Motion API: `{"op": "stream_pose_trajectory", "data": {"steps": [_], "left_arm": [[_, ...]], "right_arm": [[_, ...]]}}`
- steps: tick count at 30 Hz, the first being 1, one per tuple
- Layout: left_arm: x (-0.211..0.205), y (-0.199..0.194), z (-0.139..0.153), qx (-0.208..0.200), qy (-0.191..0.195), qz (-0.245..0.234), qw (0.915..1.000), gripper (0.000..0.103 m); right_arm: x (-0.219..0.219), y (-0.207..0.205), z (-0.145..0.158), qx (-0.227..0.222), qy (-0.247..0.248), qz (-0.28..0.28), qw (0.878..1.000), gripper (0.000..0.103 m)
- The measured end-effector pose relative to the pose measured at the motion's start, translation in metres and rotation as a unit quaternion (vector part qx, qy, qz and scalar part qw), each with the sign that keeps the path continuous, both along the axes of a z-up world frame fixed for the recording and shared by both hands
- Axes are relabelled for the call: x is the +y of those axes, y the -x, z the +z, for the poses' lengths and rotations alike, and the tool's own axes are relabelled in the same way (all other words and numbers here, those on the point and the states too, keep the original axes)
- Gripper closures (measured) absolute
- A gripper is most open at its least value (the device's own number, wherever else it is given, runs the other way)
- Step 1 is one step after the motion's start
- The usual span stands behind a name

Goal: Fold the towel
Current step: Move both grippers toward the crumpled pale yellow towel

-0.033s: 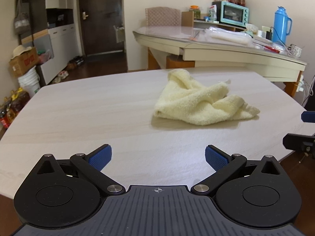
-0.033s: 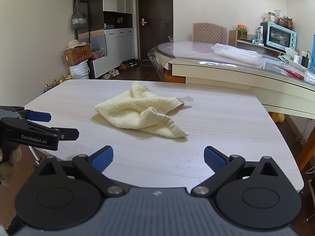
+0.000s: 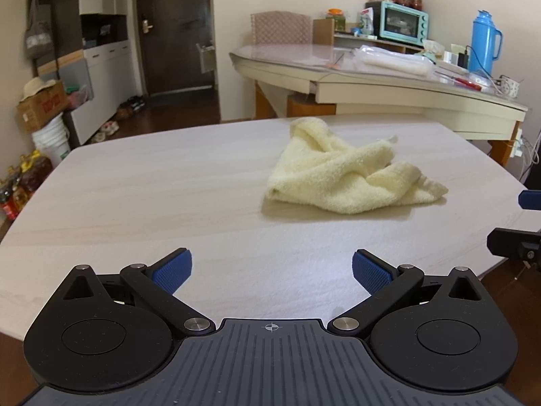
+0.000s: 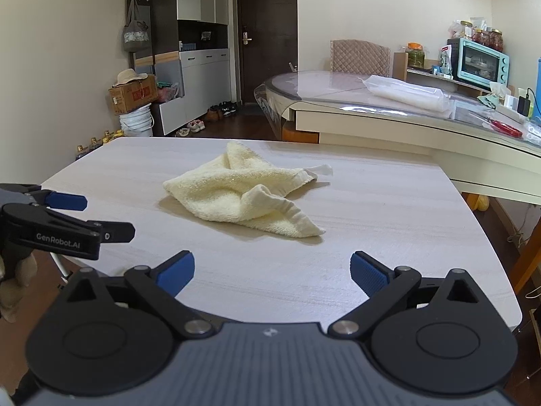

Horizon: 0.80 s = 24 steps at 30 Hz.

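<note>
Both tongs, left (image 3: 272, 272) and right (image 4: 272, 270), gaped wide and empty at frame bottom; the towel (image 4: 241, 196) lay crumpled mid-frame on the counter (image 4: 389, 209). Corners wanted finding before any folding.

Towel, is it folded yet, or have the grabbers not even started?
Not started. The yellow towel lies crumpled on the table, no neat fold showing. Nothing is in hand: the left gripper and right gripper are open, short of it. Spreading flat and folding remain.

Crumpled cream towel (image 4: 243, 199) on pale table (image 4: 389, 209), well beyond wide-spread, empty right tongs (image 4: 272, 272).
</note>
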<state>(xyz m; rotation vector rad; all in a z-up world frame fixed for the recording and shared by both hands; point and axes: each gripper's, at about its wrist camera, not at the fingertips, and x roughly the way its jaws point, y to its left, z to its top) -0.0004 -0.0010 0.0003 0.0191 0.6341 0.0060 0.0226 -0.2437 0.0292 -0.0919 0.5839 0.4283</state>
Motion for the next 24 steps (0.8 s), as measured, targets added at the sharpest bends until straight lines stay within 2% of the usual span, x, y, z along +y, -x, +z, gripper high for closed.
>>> {"op": "stream_pose_trajectory", "data": {"steps": [5, 8, 12, 24], "left_arm": [[0.008, 0.003, -0.002, -0.002, 0.026, 0.005, 0.9997, 0.000], [0.015, 0.007, -0.003, -0.003, 0.026, 0.006, 0.9996, 0.000], [0.004, 0.003, -0.001, 0.019, -0.005, 0.019, 0.9996, 0.000], [0.007, 0.002, 0.001, 0.023, -0.004, 0.019, 0.9996, 0.000]], "right_arm": [[-0.001, 0.003, 0.000, 0.000, 0.003, 0.008, 1.000, 0.003], [0.001, 0.005, 0.002, 0.001, 0.009, 0.011, 1.000, 0.003], [0.012, -0.003, 0.001, 0.011, 0.017, 0.009, 1.000, 0.003], [0.013, -0.011, -0.003, 0.019, 0.014, 0.007, 1.000, 0.003]]}}
